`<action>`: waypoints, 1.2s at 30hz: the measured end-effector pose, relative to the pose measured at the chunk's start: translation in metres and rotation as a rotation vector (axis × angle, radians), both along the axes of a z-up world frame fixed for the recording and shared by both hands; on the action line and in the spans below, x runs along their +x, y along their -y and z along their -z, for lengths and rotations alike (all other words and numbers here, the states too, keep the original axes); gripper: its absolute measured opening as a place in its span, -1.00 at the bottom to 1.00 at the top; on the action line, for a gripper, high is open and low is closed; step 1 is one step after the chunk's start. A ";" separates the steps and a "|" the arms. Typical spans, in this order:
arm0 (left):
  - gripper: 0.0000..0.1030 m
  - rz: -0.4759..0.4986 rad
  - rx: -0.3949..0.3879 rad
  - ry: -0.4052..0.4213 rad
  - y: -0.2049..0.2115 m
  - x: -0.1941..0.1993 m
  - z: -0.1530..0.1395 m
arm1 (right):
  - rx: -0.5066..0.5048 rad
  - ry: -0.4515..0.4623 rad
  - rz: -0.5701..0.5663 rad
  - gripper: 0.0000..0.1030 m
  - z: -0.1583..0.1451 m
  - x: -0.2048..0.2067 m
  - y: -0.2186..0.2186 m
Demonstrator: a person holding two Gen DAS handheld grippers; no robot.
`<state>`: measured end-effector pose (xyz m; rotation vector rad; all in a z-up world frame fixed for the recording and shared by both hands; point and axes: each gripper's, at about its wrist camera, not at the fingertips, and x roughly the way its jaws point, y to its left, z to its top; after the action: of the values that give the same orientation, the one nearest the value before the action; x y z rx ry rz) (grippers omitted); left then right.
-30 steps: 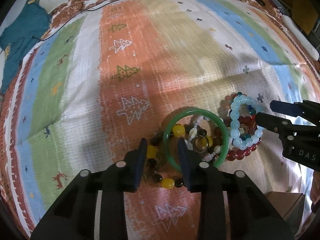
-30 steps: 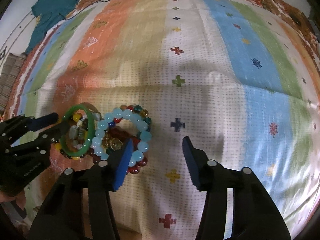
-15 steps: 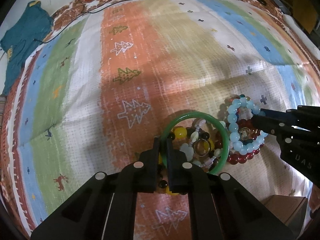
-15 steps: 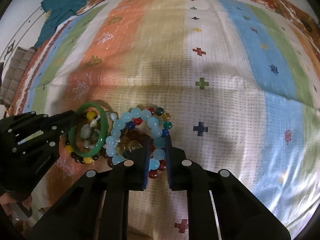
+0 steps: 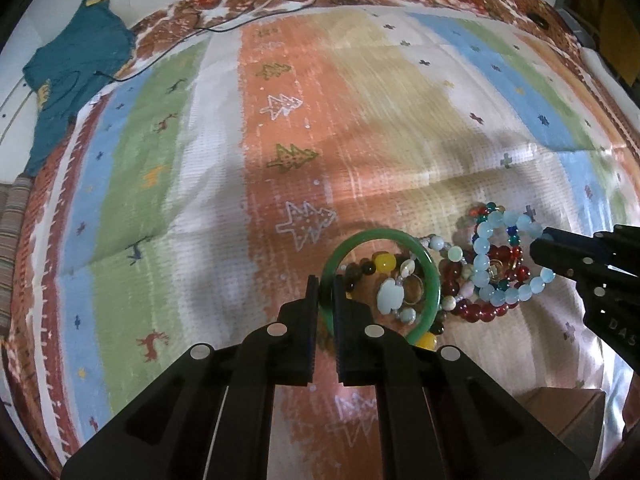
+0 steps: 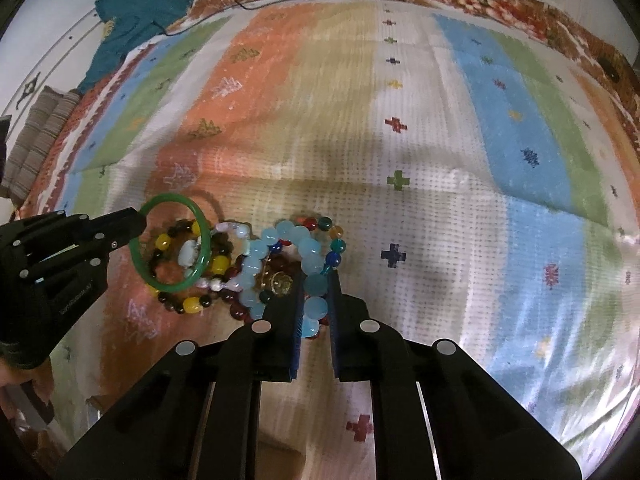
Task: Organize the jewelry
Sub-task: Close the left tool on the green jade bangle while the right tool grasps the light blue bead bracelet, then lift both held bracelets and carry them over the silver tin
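Green and glossy, the bangle sits pinched at its near-left rim in my left gripper, whose fingers have just come together on it. Its ring is tipped up off the striped blanket, the free side reaching away to the right over the pile; from my right wrist camera it shows as an oval whose long axis runs from upper left to lower right.

My right gripper has likewise just clamped onto the pale blue bead bracelet, a couple of its beads caught between the pads. That loop stretches away from the fingers toward the upper left, draped over the dark red beads and a small gold charm.

Under and through the bangle lie a yellow-and-dark bead strand and a white shell piece, all bunched together on the orange and cream stripes, low in both views. A teal garment lies at the blanket's far left corner.
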<state>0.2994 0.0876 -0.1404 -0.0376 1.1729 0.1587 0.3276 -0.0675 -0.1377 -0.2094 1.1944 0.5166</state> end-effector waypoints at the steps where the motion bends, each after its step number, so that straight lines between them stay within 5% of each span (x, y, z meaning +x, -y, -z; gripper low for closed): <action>1: -0.88 -0.003 0.002 0.002 0.001 -0.002 -0.002 | -0.003 0.010 0.001 -0.77 -0.003 -0.003 0.002; 17: -0.88 -0.006 0.008 0.050 0.016 -0.028 -0.037 | 0.005 0.114 -0.004 -0.77 -0.038 -0.028 0.014; 36: -0.87 0.002 -0.030 0.198 0.038 -0.079 -0.095 | 0.073 0.304 -0.027 -0.76 -0.087 -0.075 0.027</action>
<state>0.2209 0.0495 -0.0457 -0.0765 0.9775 0.1322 0.2525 -0.0941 -0.0506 -0.2330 0.8763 0.5305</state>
